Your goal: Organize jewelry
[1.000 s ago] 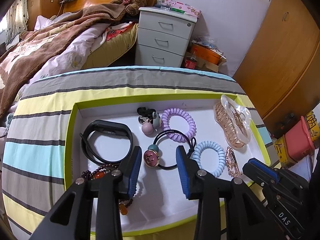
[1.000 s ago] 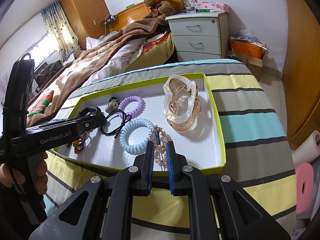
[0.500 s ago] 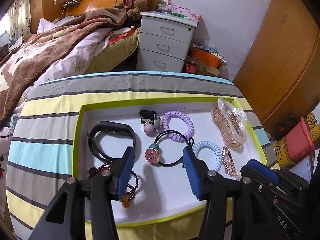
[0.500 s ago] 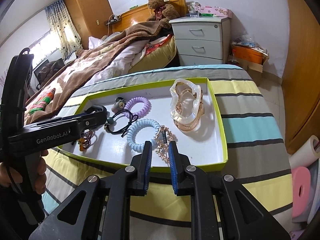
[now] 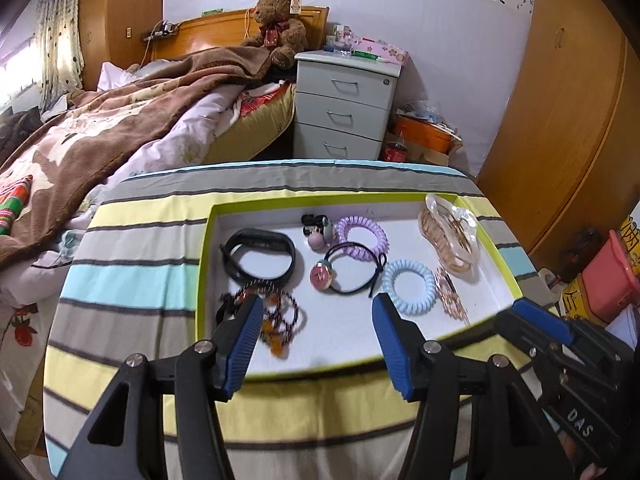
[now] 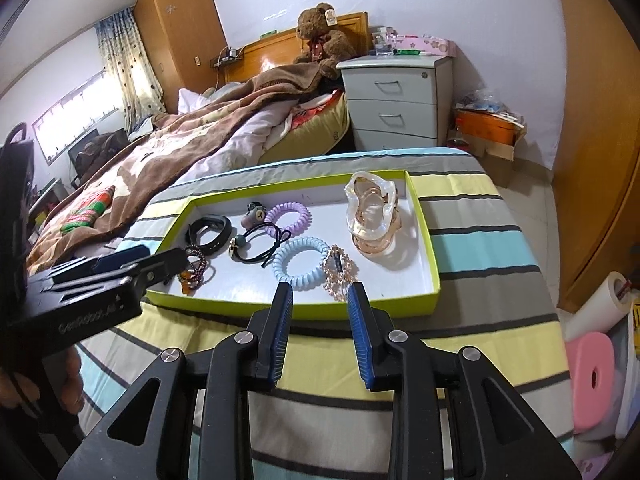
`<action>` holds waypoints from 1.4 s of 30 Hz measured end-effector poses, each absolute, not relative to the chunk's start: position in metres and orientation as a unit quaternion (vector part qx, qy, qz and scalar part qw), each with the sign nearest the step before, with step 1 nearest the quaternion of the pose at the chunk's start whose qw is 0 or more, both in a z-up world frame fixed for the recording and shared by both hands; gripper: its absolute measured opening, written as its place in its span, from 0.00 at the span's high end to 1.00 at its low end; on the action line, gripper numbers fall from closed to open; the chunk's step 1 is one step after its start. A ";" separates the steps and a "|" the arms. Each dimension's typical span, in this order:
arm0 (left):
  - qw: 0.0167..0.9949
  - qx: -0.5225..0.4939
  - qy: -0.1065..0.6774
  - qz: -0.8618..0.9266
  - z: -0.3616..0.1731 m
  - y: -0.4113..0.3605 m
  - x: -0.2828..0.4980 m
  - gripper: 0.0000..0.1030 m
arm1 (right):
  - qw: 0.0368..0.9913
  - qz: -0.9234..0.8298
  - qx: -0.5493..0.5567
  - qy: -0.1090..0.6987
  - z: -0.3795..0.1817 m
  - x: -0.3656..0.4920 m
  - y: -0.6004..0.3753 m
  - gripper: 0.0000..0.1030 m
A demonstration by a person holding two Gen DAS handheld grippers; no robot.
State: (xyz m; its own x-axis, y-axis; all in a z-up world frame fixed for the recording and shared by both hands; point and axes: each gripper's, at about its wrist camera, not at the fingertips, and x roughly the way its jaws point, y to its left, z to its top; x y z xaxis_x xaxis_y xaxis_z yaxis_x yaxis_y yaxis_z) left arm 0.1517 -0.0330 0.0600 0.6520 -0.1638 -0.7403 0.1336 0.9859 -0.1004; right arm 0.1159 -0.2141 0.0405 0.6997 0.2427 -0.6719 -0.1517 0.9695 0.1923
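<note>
Jewelry (image 6: 335, 270) in green-rimmed tray (image 6: 424, 220)

Teddy bear (image 5: 280, 24), grey nightstand (image 5: 346, 100)

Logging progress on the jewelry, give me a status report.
Left gripper and right gripper both opening, nothing between the jaws. Hair ties, bracelets and clips lie in the green-rimmed white tray. Nothing blocking.

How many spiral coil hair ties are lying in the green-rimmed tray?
2. A purple spiral coil hair tie lies near the tray's far wall; a light blue spiral coil hair tie lies nearer, beside the rose-gold hair clip. None appears hidden.
</note>
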 end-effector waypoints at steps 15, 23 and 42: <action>0.927 -0.004 0.374 -0.036 0.064 -0.021 0.084 0.43 | 0.935 0.098 0.043 0.339 0.050 0.071 -0.198 0.52; 0.936 -0.005 0.353 -0.003 0.062 -0.014 0.059 0.43 | 0.940 0.087 0.046 0.327 0.048 0.056 -0.191 0.52; 0.938 -0.013 0.347 -0.005 0.054 -0.007 0.045 0.43 | 0.943 0.080 0.044 0.319 0.045 0.047 -0.187 0.52</action>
